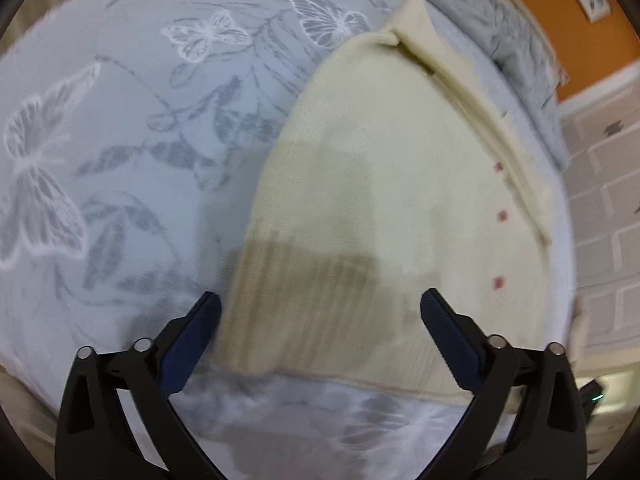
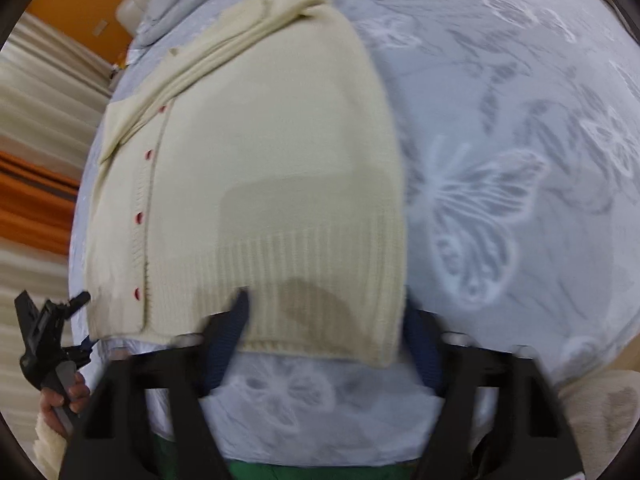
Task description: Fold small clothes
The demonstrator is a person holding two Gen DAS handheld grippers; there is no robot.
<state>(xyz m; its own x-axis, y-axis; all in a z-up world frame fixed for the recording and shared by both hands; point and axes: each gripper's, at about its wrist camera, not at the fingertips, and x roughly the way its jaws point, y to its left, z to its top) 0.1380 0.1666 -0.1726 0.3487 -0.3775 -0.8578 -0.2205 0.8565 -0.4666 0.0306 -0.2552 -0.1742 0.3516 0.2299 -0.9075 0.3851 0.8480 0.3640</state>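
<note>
A cream knitted cardigan (image 1: 380, 184) with small red buttons lies flat on a pale blue butterfly-print bedspread (image 1: 120, 120). Its sleeves are folded in along the buttoned side. My left gripper (image 1: 320, 308) is open, its jaws spread over the ribbed hem, a little above it. In the right wrist view the cardigan (image 2: 260, 152) lies ahead. My right gripper (image 2: 328, 308) is open, its jaws astride the hem's right corner; the right finger is partly hidden behind the hem edge. The left gripper (image 2: 52, 320) also shows at that view's left edge, held by a hand.
A grey quilt (image 1: 516, 40) is bunched at the far end of the bed. An orange wall (image 1: 560, 12) and a pale brick-pattern wall (image 1: 600, 184) stand beyond the bed's edge. Cream and orange curtains (image 2: 36, 160) hang to the left. Green cloth (image 2: 320, 472) shows at the near edge.
</note>
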